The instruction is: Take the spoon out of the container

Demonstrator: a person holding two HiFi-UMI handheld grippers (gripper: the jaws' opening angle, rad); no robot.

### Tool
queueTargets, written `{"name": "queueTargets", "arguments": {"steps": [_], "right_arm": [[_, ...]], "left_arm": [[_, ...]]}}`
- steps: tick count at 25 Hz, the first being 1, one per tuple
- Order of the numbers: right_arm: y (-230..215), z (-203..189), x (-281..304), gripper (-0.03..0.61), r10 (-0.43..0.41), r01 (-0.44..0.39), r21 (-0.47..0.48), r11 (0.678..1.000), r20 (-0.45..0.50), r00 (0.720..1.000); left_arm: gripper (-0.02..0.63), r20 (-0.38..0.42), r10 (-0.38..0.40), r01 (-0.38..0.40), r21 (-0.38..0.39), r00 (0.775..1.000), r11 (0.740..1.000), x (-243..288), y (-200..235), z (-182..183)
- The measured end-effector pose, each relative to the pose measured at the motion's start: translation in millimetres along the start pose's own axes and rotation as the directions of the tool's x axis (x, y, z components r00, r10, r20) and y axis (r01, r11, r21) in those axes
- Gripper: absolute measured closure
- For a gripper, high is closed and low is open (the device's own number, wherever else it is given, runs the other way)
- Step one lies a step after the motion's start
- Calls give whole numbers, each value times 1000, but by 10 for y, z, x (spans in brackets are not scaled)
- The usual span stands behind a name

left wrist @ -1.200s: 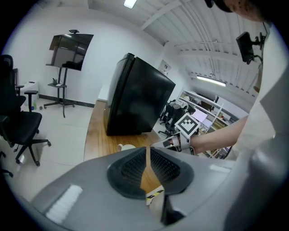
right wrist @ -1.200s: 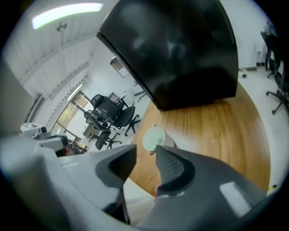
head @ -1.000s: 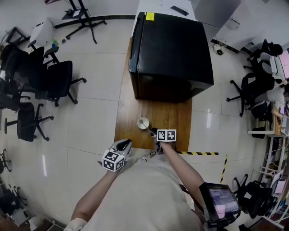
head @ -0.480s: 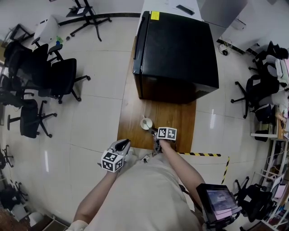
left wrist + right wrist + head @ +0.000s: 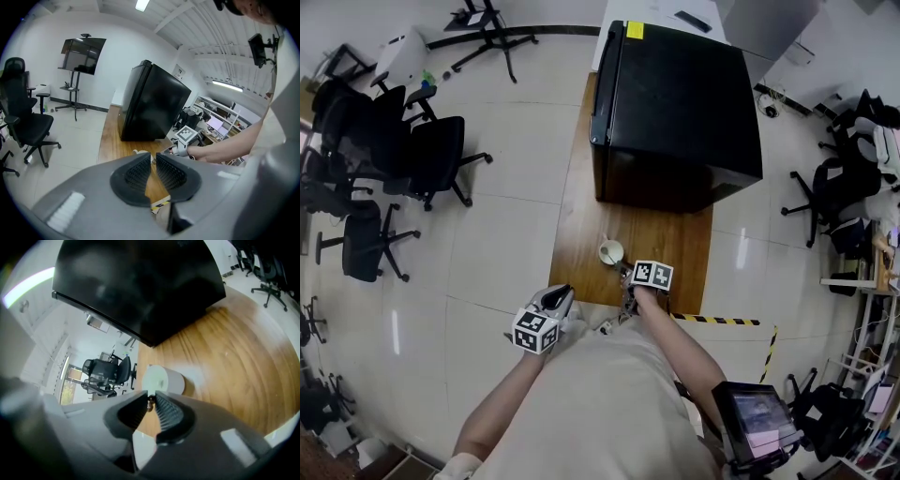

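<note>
A small white cup point(image 5: 611, 251) stands on the wooden table point(image 5: 581, 216) near its front edge, and a spoon point(image 5: 623, 269) leans out of it toward me. My right gripper point(image 5: 628, 278) is right behind the cup. In the right gripper view the cup point(image 5: 161, 379) sits just past the jaws. These jaws are closing, and their tips pinch the dark end of the spoon's handle point(image 5: 150, 404). My left gripper point(image 5: 558, 298) hangs off the table's front left corner, close to my body. Its jaws point(image 5: 151, 161) are shut with nothing between them.
A big black cabinet point(image 5: 680, 103) fills the far half of the table, a short way behind the cup. Black office chairs point(image 5: 431, 155) stand on the tiled floor to the left. Yellow-black tape point(image 5: 722, 321) marks the floor at the right.
The head view has drifted, so the table sits further right in the picture. Both grippers keep their places; the right one stays at the spoon's handle by the cup.
</note>
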State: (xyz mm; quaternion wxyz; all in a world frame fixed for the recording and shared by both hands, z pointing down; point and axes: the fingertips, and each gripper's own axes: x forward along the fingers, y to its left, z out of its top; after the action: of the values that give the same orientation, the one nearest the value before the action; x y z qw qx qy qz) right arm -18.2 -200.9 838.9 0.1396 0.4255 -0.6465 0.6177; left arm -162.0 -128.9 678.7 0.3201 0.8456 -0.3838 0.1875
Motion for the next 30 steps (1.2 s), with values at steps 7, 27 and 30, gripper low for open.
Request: {"name": "queueTargets", "arguments": {"steps": [7, 27, 30], "right_arm": [[137, 1, -256, 533, 67, -68, 21, 997, 41, 997], [-119, 502, -1300, 534, 174, -187, 28, 982, 253, 952], [-296, 540, -1225, 534, 155, -166, 26, 986, 247, 957]], "left_arm": [[581, 5, -25, 25, 19, 1000, 1000, 12, -86, -52], [581, -9, -46, 46, 78, 999, 996, 251, -460, 15], [581, -7, -29, 29, 82, 1000, 996, 255, -435, 70]]}}
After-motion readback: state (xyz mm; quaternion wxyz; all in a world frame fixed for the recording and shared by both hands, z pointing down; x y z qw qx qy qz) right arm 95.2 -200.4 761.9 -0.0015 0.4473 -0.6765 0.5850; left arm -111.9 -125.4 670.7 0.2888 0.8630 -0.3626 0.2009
